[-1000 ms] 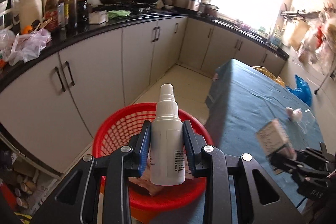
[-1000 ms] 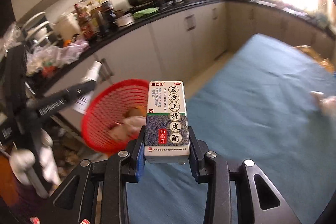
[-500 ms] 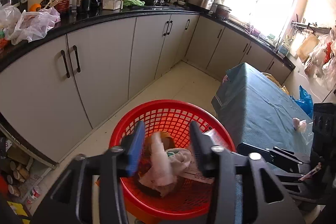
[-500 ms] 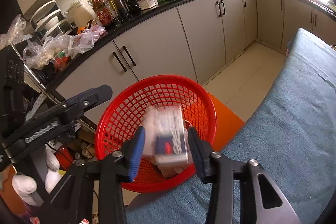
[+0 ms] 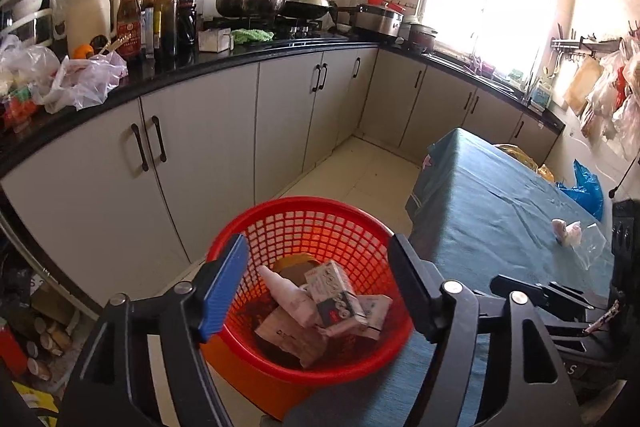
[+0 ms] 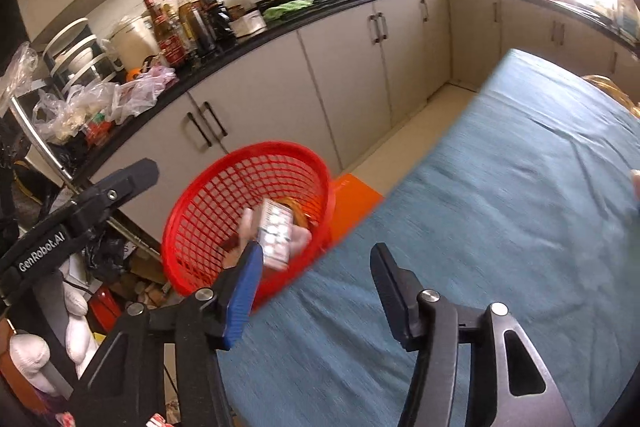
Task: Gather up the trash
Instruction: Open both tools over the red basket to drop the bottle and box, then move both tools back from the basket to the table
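Hovering above the red basket [image 5: 308, 291], the left gripper [image 5: 318, 289] has its jaws spread wide and still opening, with nothing pressed between the pads; only the basket's contents show through the gap. Its blue-padded finger [image 5: 224, 287] stands at about 9 o'clock of the basket's mouth, the black finger [image 5: 412, 291] at about 3 o'clock.

Inside the basket the trash lies heaped: a white spray bottle [image 5: 286, 293] slanting from 10 o'clock toward the middle, a small printed box [image 5: 334, 297] tilted against it at the centre, and crumpled paper and wrappers [image 5: 292, 341] beneath, toward 6 o'clock. The basket sits just off the edge of the blue-covered table [image 5: 500, 211], over an orange stool or block [image 5: 248, 375].

From the right wrist view, the right gripper [image 6: 316, 283] hangs over the table edge [image 6: 500, 227], its jaws moderately apart and opening, empty between them. The blue pad [image 6: 244, 291] overlaps the basket rim [image 6: 180, 211] in the picture; whether it touches cannot be told. The printed box [image 6: 276, 231], blurred, shows just beyond that pad's tip at about 12 o'clock, inside the basket and clear of both pads.

A further crumpled piece of trash [image 5: 566, 231] rests on the table toward 3 o'clock of the left view, next to a clear plastic scrap [image 5: 592, 243], well apart from both grippers. The left gripper's arm [image 6: 80, 219] crosses the right view at 9 o'clock.
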### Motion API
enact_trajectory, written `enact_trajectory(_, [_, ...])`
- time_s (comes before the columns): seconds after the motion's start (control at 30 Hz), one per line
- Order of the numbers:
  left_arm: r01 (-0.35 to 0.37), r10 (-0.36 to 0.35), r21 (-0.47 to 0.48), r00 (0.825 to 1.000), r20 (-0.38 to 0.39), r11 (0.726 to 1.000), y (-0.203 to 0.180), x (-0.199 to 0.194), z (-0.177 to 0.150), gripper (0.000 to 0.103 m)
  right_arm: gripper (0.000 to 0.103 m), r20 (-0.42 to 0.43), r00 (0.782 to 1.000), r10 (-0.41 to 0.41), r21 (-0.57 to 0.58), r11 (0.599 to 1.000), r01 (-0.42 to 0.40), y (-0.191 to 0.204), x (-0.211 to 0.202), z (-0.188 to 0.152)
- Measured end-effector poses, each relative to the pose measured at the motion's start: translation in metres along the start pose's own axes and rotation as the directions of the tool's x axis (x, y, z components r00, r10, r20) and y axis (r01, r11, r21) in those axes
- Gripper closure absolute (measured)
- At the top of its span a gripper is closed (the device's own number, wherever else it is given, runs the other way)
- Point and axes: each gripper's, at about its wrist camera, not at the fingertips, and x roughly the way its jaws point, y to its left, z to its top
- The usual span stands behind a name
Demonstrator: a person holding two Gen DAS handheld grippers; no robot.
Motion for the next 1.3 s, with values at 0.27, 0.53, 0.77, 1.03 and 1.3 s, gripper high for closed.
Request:
enact_trajectory(0.27, [-0.003,0.003,0.044,1.0,-0.009,0.999,-0.051,-0.012,-0.021,0.027,0.039,0.015,0.995,-0.1,0.056,0.994,0.099,-0.042,-0.046,-0.035])
enact_trajectory(0.53, [-0.043,0.044,0.125,0.999,0.001,0.991,-0.101,-0.022,-0.043,0.025,0.037,0.021,0.977,-0.214,0.088,0.973,0.212,-0.08,-0.086,-0.069])
enact_trajectory(0.77, [-0.074,0.073,0.228,0.997,0.014,0.971,-0.14,-0.029,-0.06,0.025,0.034,0.031,0.962,-0.273,0.126,0.955,0.267,-0.106,-0.109,-0.088])
enact_trajectory(1.03, [-0.048,0.057,0.262,0.998,-0.025,0.964,-0.16,-0.028,-0.072,0.024,0.033,0.034,0.953,-0.3,0.169,0.942,0.29,-0.126,-0.126,-0.104])
enact_trajectory(1.3, [-0.028,0.049,0.281,0.996,-0.069,0.959,-0.171,-0.02,-0.081,0.024,0.031,0.03,0.949,-0.314,0.202,0.932,0.302,-0.141,-0.134,-0.111])
